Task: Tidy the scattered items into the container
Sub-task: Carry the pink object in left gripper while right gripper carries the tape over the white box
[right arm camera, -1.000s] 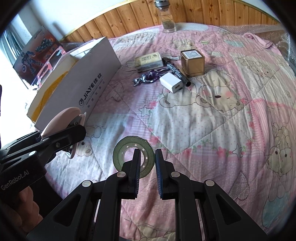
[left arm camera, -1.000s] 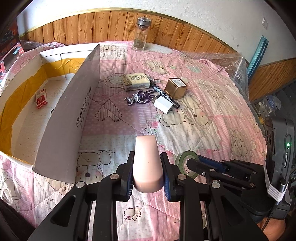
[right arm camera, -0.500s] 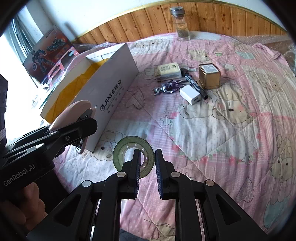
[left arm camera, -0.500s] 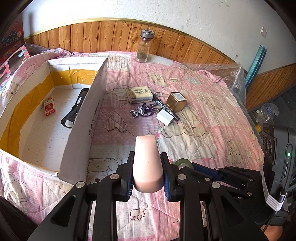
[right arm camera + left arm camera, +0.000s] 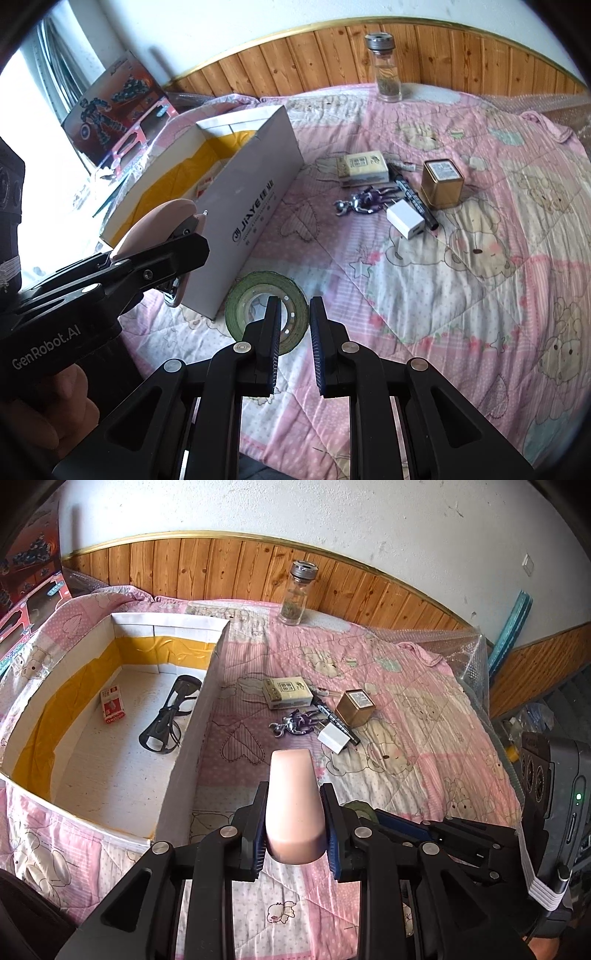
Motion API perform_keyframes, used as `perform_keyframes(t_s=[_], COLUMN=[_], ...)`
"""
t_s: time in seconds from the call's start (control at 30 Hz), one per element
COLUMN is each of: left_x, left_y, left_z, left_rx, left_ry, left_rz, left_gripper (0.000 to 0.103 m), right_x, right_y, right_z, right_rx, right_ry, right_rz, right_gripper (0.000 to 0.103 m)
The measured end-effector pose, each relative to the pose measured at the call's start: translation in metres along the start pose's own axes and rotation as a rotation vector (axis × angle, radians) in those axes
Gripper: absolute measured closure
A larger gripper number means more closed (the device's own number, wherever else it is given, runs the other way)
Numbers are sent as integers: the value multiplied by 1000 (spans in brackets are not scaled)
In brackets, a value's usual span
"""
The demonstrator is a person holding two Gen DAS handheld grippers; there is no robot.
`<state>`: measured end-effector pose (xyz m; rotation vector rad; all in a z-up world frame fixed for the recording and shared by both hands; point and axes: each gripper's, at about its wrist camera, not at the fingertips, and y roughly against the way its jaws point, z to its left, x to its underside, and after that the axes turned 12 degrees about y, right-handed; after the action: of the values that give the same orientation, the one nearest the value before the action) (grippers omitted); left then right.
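Pink quilted bed [image 5: 424, 716], white box [image 5: 192, 738] at left of frame.
Left gripper [image 5: 295, 827] jaws clamp a pink stapler [image 5: 293, 801] beside the box; right gripper [image 5: 293, 347] jaws, slightly parted, straddle the tape roll's [image 5: 240, 299] rim at lower centre.

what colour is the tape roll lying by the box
Dark green, with a pale inner core; the tape roll shows best in the right wrist view.

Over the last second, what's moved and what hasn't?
The left gripper, shut on the pink stapler, has risen, so the box floor and glasses now show. The right gripper stays open around the tape roll. The charger and tin lie as before.
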<state>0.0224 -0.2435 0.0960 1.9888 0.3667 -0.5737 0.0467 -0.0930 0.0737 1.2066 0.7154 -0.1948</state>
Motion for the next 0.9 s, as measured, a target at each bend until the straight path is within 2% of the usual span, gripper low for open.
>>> perform_keyframes(t_s=[0.9], left_x=[-39], left_y=[49], left_z=[38], left_rx=[-14], left_ry=[69], left_rz=[-113], left_gripper=[76], right_x=[-48], right_y=[6], right_z=[43], right_rx=[-39], right_ry=[93], right_rz=[-56], right_gripper=[87])
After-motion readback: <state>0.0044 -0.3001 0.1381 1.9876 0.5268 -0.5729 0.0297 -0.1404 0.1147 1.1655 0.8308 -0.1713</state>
